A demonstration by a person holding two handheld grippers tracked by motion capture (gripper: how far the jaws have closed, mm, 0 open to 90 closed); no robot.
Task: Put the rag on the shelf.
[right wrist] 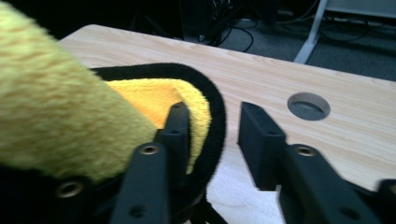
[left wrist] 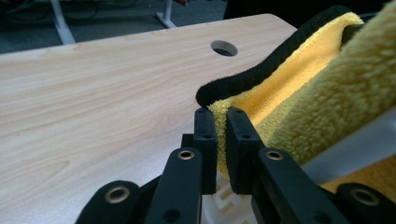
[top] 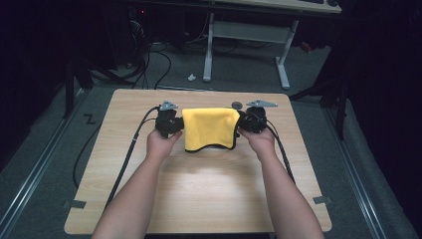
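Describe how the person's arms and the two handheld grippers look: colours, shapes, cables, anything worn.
Both forearms are bare, with no sleeves, gloves or watch in sight. The left gripper and right gripper are black, each topped by a grey three-cornered plate and trailing a black cable toward the person. Up close, the flat rectangular jaws sit on black links with brass-coloured pivot rivets.
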